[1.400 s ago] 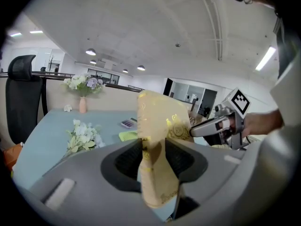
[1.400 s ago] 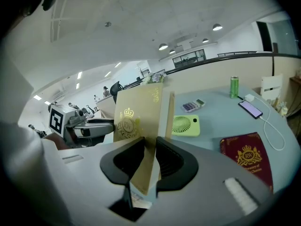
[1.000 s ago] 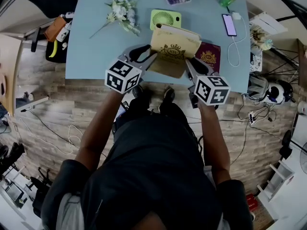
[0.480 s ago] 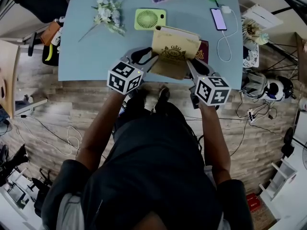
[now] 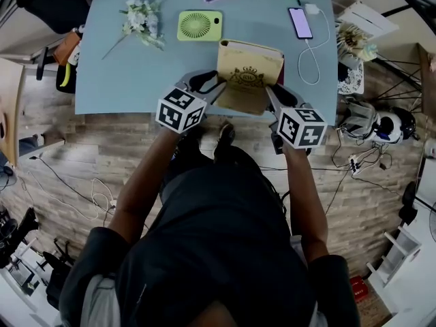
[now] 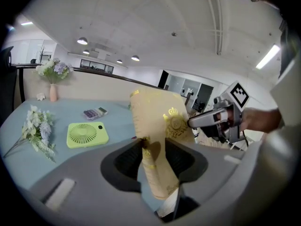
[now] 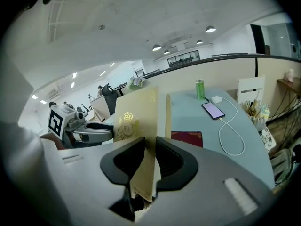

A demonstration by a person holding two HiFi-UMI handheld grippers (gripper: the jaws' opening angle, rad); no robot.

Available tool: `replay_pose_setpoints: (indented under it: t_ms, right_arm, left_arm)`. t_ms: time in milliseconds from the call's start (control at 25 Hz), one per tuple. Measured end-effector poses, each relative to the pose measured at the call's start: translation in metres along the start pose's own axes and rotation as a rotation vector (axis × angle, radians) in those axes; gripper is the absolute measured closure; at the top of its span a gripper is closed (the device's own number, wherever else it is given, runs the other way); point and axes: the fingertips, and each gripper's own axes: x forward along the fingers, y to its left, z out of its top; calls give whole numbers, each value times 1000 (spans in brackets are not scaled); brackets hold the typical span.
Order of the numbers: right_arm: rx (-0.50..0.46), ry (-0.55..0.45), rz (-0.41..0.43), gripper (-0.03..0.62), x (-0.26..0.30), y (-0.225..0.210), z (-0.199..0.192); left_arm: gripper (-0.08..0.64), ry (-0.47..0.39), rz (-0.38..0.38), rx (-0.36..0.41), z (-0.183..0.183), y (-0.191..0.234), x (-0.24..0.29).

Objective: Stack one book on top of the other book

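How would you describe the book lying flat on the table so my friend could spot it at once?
Start at the light blue table and find the tan book being held up over its near edge. Just to its right, toward the phone, lies the dark red book: flat on the table, with gold ornament on its cover, unlike the lifted tan one.

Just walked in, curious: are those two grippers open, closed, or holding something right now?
Left gripper: jaws closed on the gold book, left edge.
Right gripper: jaws closed on the same gold book, right edge.
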Motion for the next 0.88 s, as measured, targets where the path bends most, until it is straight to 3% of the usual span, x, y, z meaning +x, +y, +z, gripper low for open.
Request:
replay_pose_setpoints:
  t_ms: [880]
  right_arm:
    - [54, 86, -47, 518, 10, -92, -23]
  left_arm:
    - [356, 140, -52, -61, -34, -26, 89]
